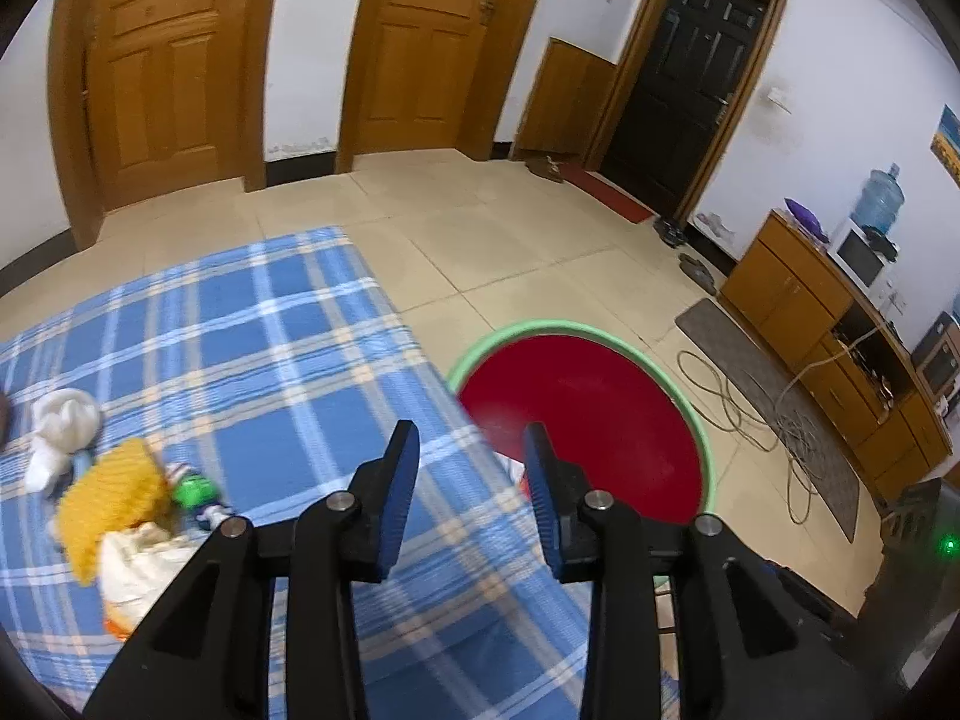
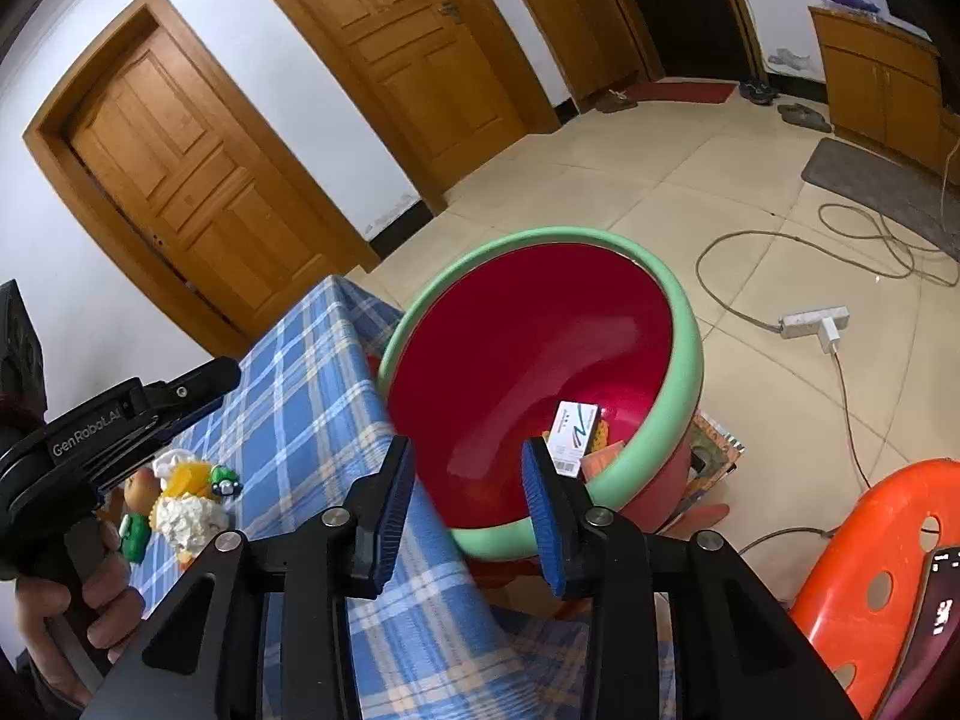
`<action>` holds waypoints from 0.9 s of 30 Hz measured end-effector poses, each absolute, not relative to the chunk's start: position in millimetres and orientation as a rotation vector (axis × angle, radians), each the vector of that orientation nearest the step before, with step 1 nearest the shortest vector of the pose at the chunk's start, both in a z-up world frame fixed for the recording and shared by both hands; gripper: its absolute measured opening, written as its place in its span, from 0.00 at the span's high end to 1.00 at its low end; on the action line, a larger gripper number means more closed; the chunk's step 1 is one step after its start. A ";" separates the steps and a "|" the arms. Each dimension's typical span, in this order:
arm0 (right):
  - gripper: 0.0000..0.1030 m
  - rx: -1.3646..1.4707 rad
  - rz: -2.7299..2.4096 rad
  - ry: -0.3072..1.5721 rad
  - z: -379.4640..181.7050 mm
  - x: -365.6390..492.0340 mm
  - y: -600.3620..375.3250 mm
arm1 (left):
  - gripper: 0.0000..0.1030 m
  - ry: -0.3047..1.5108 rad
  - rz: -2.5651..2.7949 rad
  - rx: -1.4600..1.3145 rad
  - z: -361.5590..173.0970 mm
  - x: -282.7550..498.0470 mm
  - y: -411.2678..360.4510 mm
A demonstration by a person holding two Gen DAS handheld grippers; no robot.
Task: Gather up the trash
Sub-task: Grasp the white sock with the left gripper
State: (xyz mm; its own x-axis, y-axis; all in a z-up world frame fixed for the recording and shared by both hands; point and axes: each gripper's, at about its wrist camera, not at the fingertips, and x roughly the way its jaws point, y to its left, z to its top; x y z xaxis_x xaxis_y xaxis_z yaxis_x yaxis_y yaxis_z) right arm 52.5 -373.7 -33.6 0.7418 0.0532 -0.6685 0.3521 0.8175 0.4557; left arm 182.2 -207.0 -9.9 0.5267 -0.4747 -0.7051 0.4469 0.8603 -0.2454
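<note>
Hovering empty, both grippers with fingers spread wide; trash pile (image 1: 114, 498) sits on the plaid surface (image 1: 288, 360), left of the left gripper (image 1: 471, 450), which is nearer; right gripper (image 2: 468, 468) faces the red basin (image 2: 540, 360).

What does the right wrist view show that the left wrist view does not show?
Only the right wrist view shows the white box lying inside the red basin, the orange stool, the power strip on the floor, and the left tongs held from the side in a hand.

Only the left wrist view shows the water dispenser.

Both show the basin, the blue plaid cloth, the trash pile, and open, empty tongs.
</note>
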 end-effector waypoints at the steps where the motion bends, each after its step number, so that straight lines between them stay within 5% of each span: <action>1: 0.51 0.601 -0.177 0.725 -32.0 52.7 -371.8 | 0.64 0.851 -0.542 -0.039 -9.2 182.2 -201.9; 12: 0.33 0.595 -0.189 0.731 -22.3 56.4 -352.9 | 0.50 0.826 -0.405 -0.046 0.4 196.0 -128.4; 27: 0.29 0.556 -0.192 0.794 -26.0 69.0 -329.0 | 0.49 0.866 -0.204 -0.022 -23.4 241.3 -30.8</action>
State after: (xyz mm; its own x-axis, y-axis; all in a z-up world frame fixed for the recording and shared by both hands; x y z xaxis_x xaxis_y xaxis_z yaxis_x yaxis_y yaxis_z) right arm 69.0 -329.0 -26.0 0.6929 0.0407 -0.7199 0.3659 0.8404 0.3997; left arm 241.3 -30.8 -23.4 0.6300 -0.1871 -0.7538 0.1695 0.9803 -0.1017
